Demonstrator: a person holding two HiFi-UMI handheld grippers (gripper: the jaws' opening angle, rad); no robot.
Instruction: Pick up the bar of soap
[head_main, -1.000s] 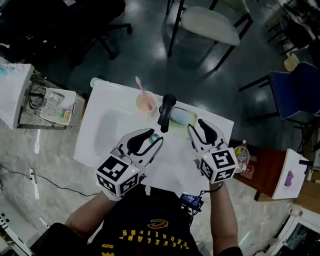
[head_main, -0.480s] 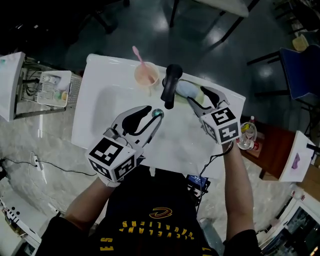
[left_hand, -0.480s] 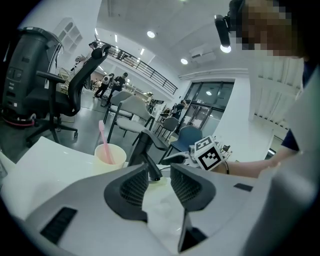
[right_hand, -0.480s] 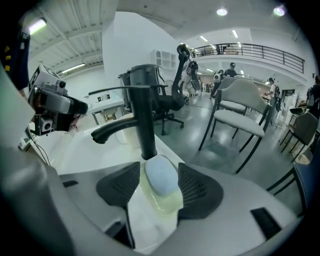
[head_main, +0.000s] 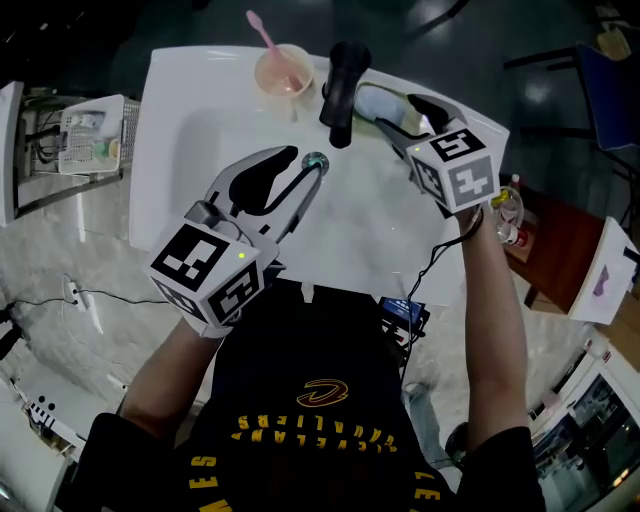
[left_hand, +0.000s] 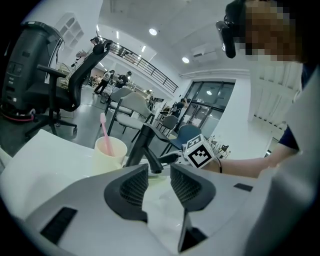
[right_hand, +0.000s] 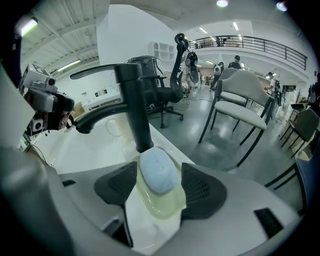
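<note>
Soap: pale blue oval bar of soap (right_hand: 159, 172) lies in translucent yellowish dish (right_hand: 165, 212), lower centre of right gripper view, just before black faucet post (right_hand: 134, 110). My right gripper (right_hand: 160, 186) jaws apart, straddling bar; seemingly not touching yet. My left gripper (left_hand: 159, 181) jaws apart, empty. Bar probably light, stiff, slick if wet; I'd pinch long flanks mid-length, above dish rim.

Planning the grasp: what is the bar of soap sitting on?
A pale yellow soap dish lies under the bar of soap, its rim showing beside it. The dish's middle is hidden by the soap.
</note>
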